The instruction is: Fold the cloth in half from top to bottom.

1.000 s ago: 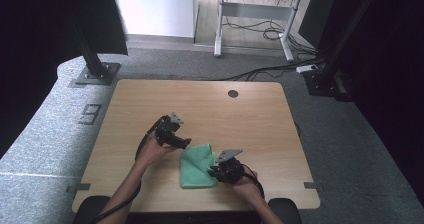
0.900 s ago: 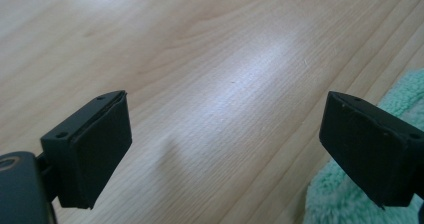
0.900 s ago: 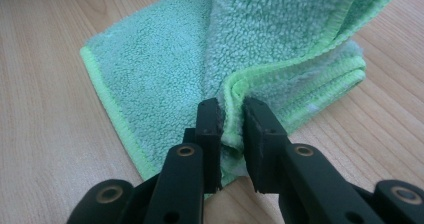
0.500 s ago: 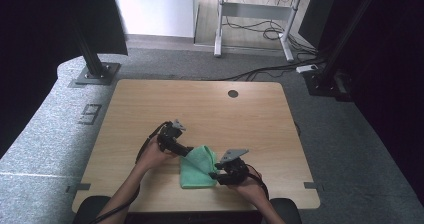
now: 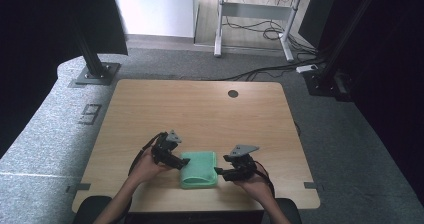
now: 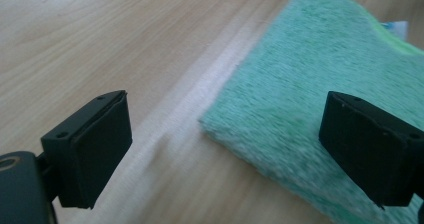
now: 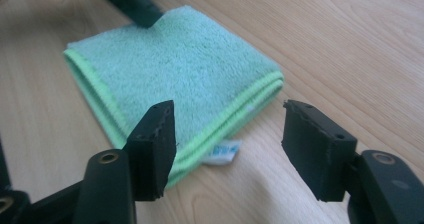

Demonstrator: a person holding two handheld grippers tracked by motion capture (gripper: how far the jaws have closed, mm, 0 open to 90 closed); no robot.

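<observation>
We see the folded green cloth (image 5: 199,169) lying flat on the table (image 5: 200,109), between the two claws. The left gripper (image 6: 225,149) stands wide, one jaw above the cloth's edge and nothing pinched. The right gripper (image 7: 227,141) has just been opening; its jaws are apart at the cloth's near corner, gripping nothing.

Light wooden desk (image 5: 200,109) with rounded corners, a dark round cable hole (image 5: 233,93) near its far edge, grey carpet floor (image 5: 350,149) around it, black stand base (image 5: 95,74) at far left, white-legged table frame (image 5: 250,19) behind, black cables (image 5: 265,31) trailing beneath it
</observation>
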